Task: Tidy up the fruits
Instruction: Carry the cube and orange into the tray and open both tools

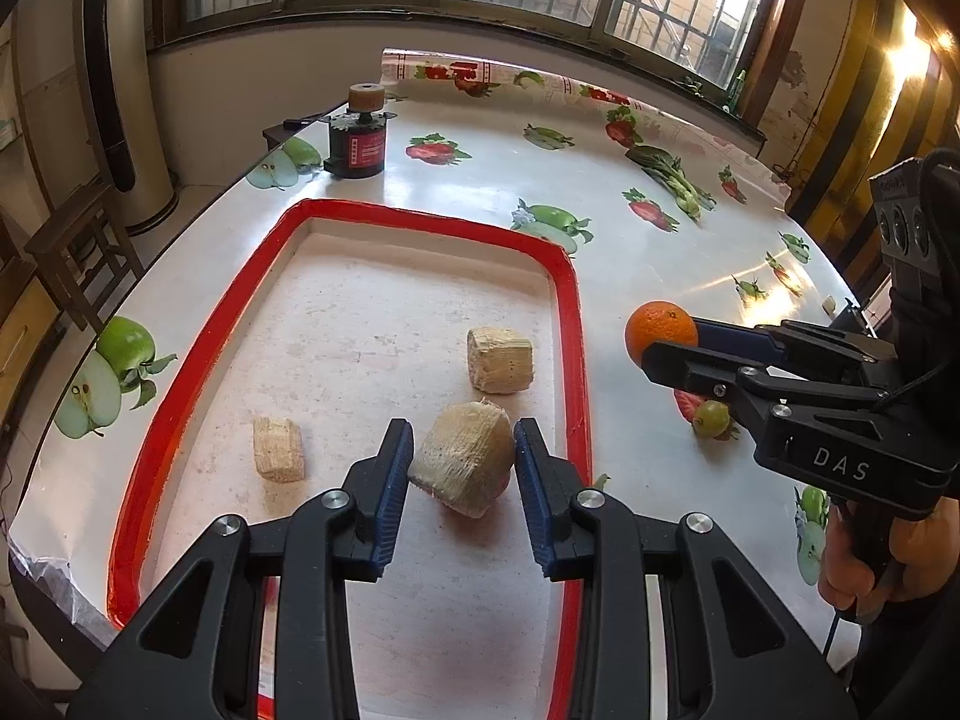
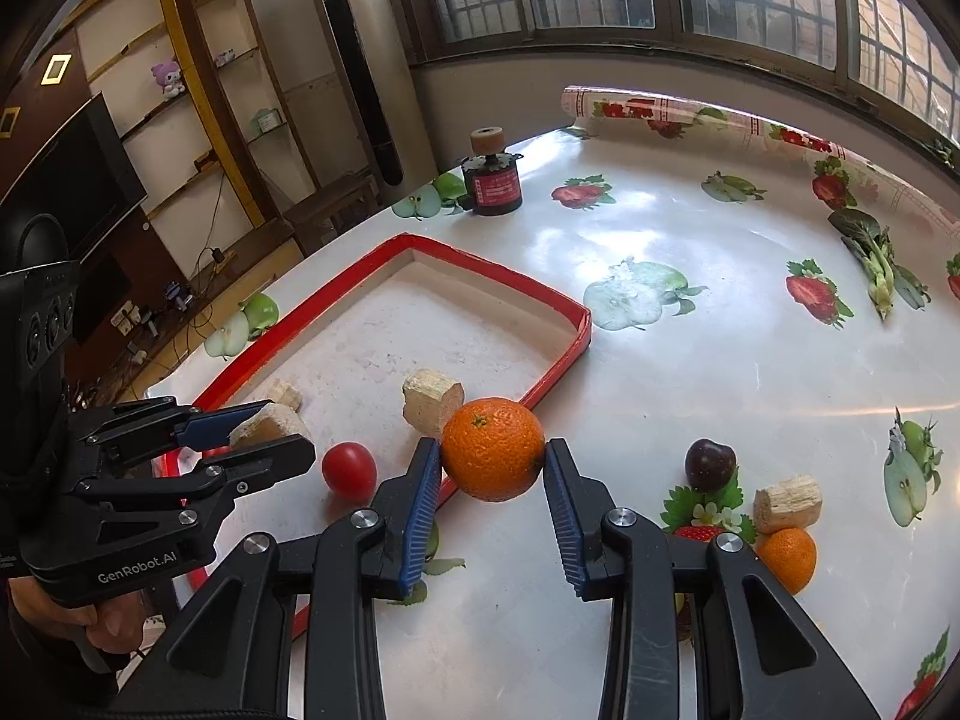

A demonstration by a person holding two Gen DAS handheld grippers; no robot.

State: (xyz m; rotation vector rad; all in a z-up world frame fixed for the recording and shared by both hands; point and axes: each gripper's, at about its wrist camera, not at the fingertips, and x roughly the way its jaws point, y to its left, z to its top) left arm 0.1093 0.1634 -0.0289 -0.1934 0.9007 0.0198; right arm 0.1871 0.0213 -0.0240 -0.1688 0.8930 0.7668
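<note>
Left tool point(image 1: 462, 468) clamped on a pale fibrous chunk point(image 1: 465, 465) above the red-rimmed tray point(image 1: 573, 312); right tool point(image 2: 492, 456) clamped on an orange point(image 2: 492, 449) over the tray's near edge — round and smooth, it could slip and roll across the glossy table point(image 2: 690, 360); both tools crowd together — a clash may jar either load.

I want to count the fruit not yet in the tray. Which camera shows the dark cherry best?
The right wrist view: the dark cherry sits in plain sight on the tablecloth, beside the right claw holding the orange. The left wrist view doesn't show it at all.
</note>
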